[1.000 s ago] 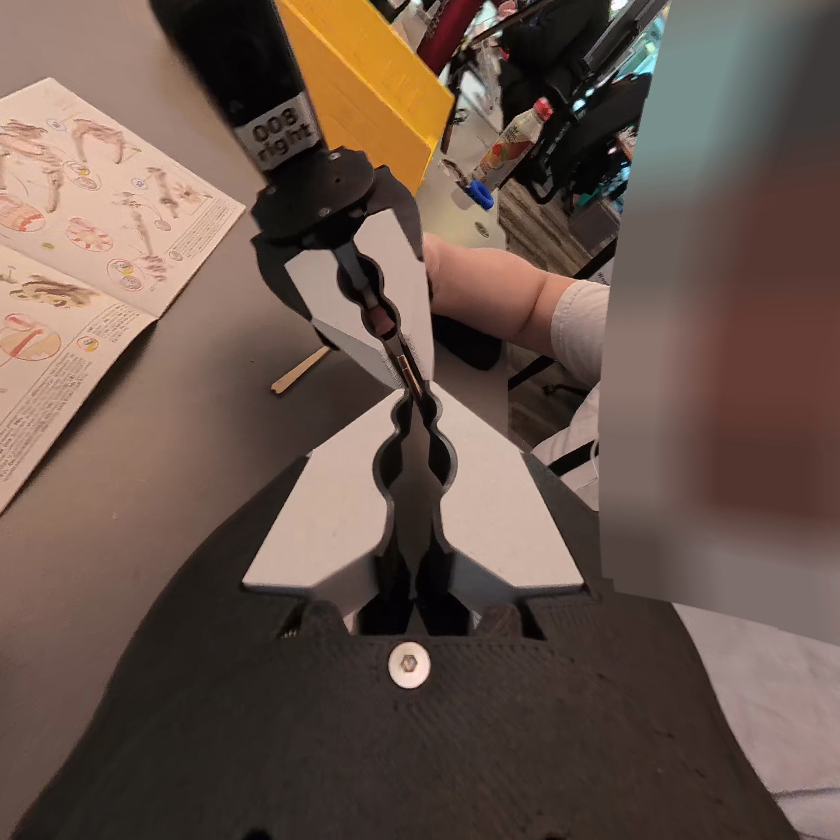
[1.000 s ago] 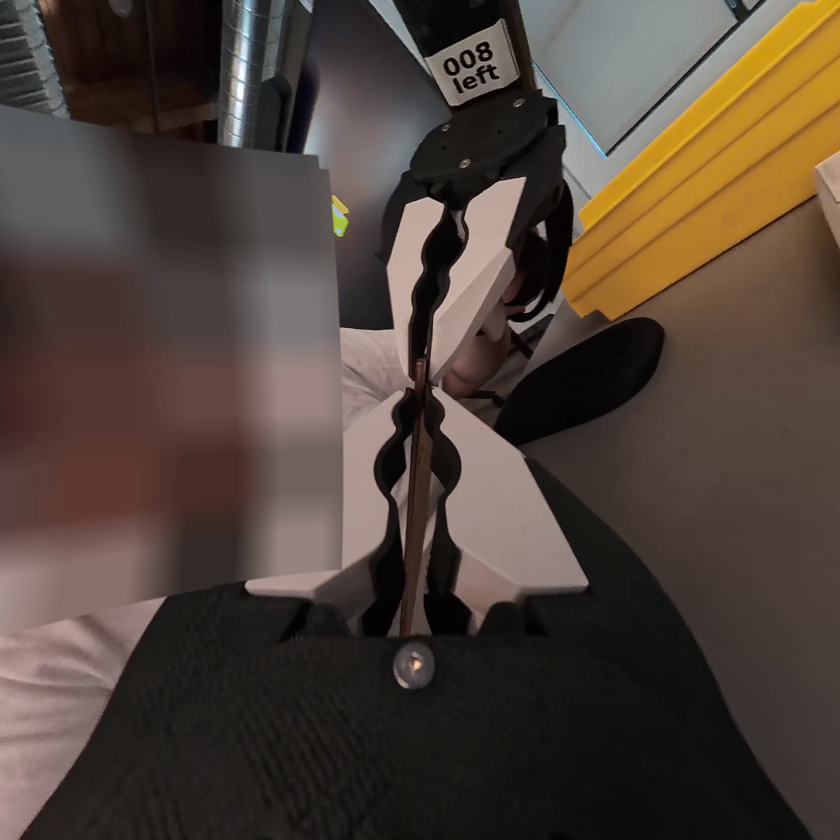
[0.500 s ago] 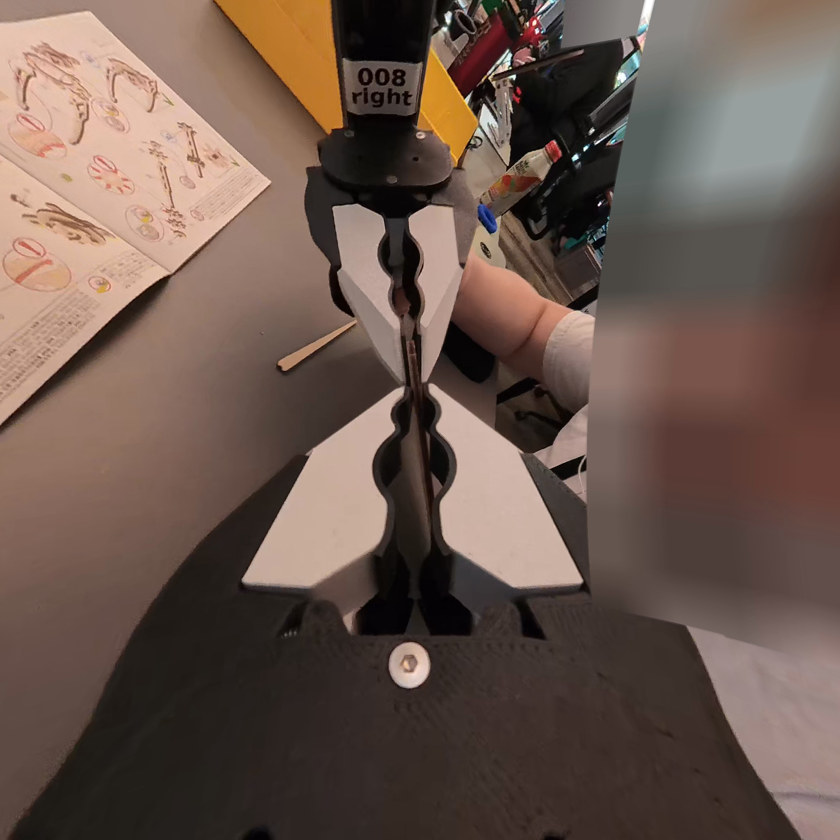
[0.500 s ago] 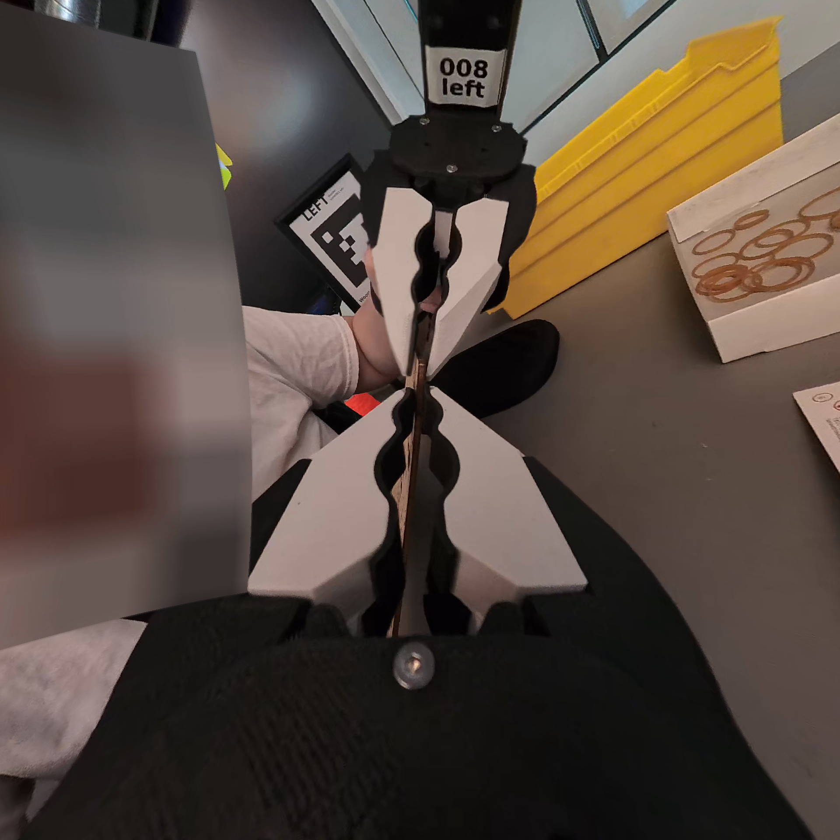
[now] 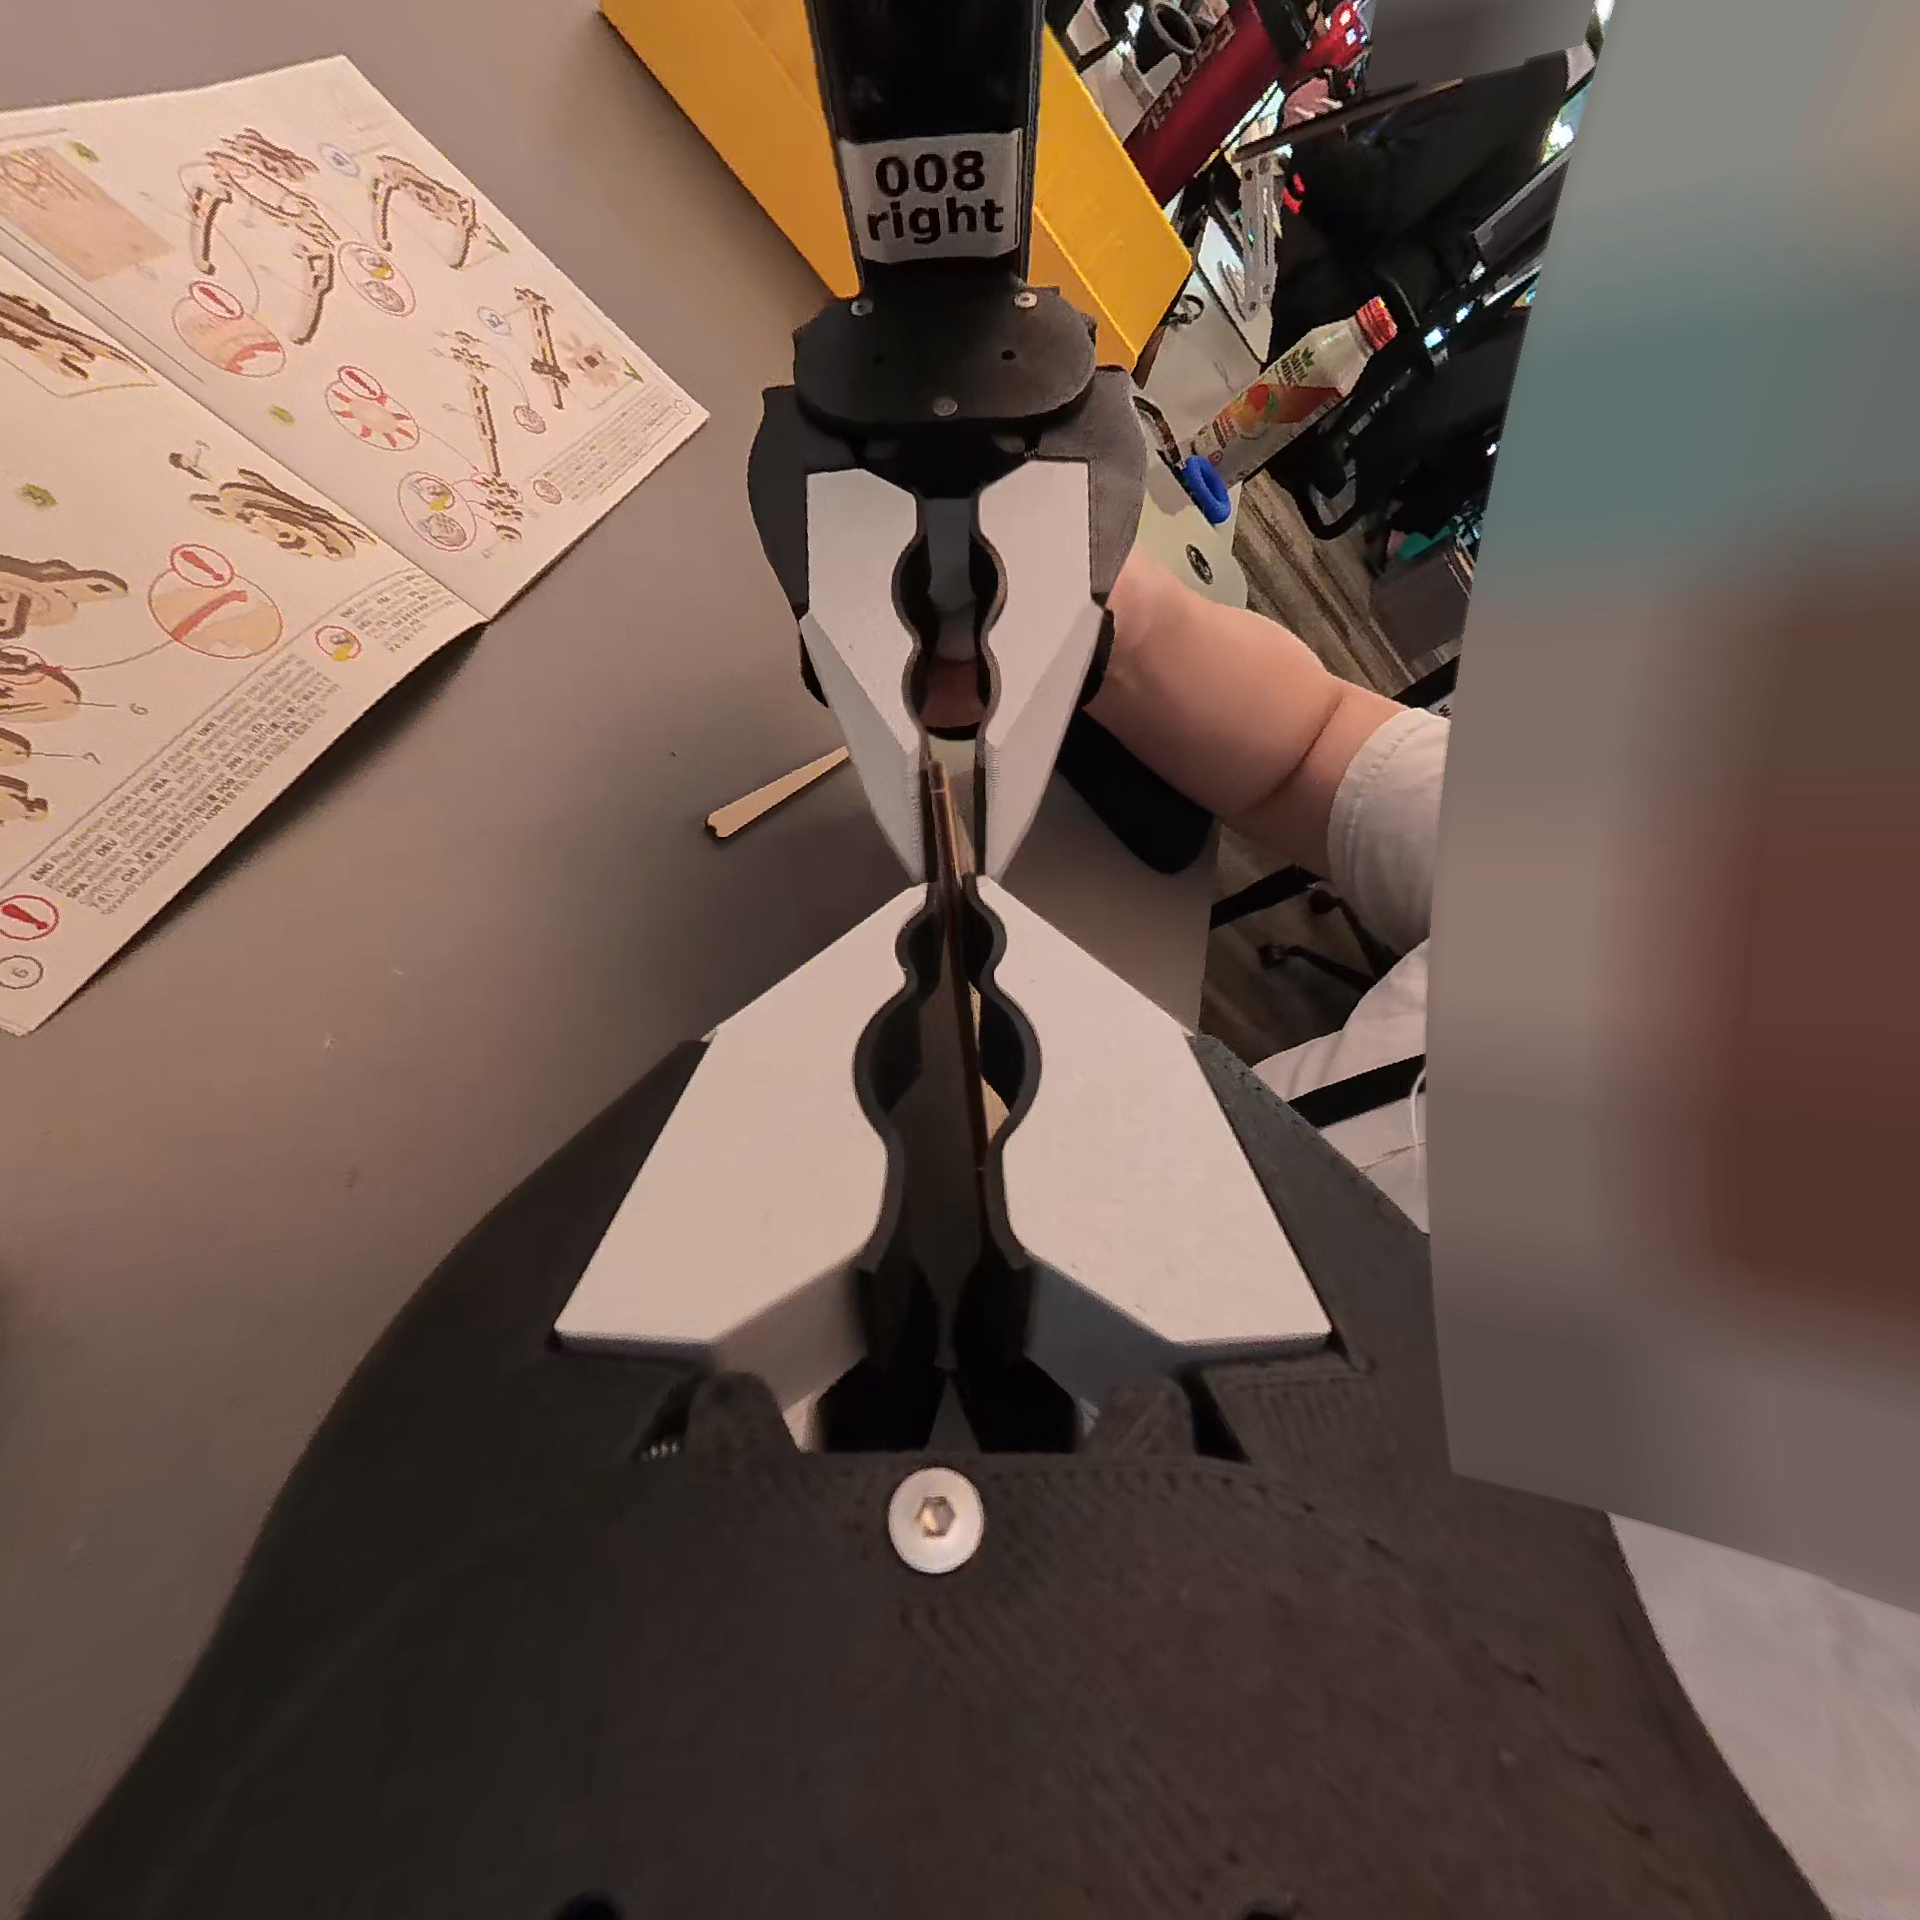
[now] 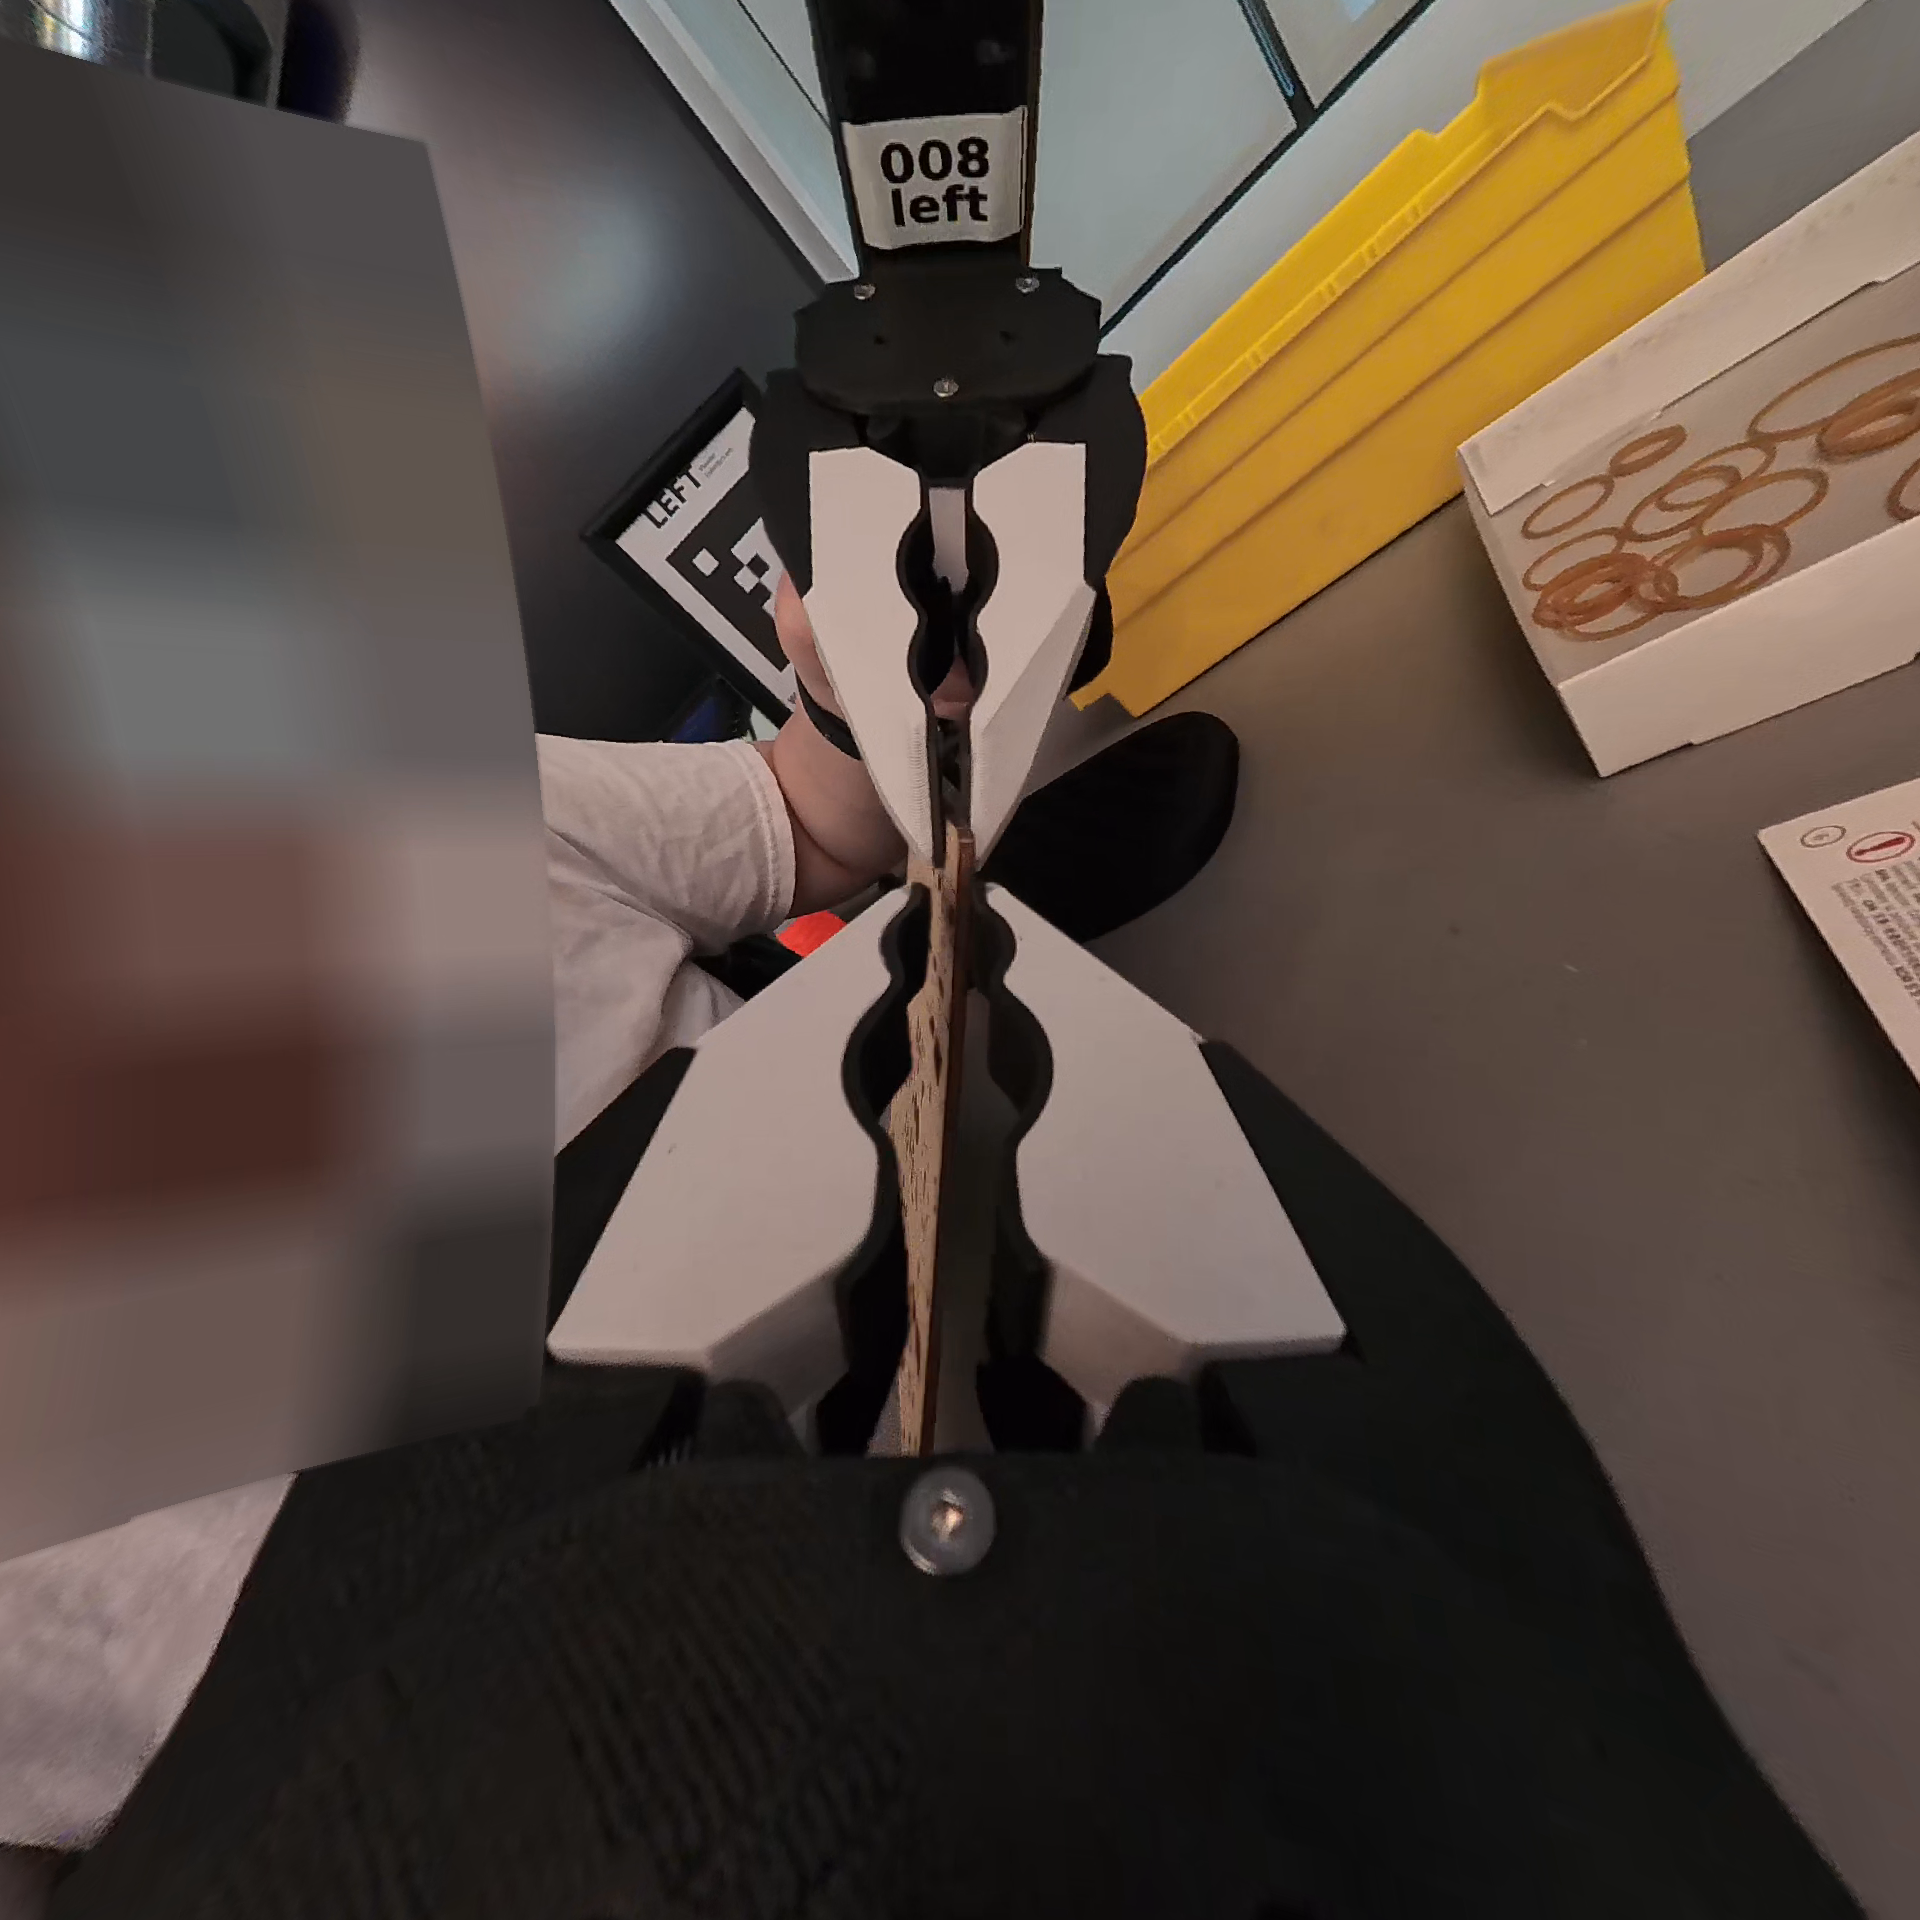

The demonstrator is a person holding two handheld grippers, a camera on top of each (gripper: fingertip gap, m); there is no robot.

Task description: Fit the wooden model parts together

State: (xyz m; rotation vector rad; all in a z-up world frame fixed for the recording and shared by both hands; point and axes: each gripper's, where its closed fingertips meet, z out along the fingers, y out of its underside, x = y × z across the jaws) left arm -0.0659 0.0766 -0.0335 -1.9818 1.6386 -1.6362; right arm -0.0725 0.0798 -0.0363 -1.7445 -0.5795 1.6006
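Observation:
My left gripper [image 5: 951,896] is shut on a thin wooden part [image 5: 962,1039], seen edge-on between its white fingers [image 5: 769,1164]. My right gripper [image 6: 951,896] is shut on a thin pale wooden part [image 6: 928,1122], also edge-on. The two grippers face each other tip to tip above the grey table [image 5: 364,1091]. The right gripper [image 5: 951,857] shows at the top of the left wrist view, and the left gripper [image 6: 948,821] at the top of the right wrist view. The parts meet or overlap at the tips; I cannot see the joint.
An open instruction booklet [image 5: 260,499] lies at the left. A loose wooden stick [image 5: 774,795] lies beyond the grippers. A yellow bin [image 6: 1403,343], a white box of rubber bands [image 6: 1714,520] and a black pad [image 6: 1122,821] are on the table. A person's forearm [image 5: 1247,707] is close. Left and right tips are no more than a few centimetres apart.
The right gripper has swung from a tilt to straight in line with the left one. Both grippers stay shut and tip to tip, and the parts overlap a little more.

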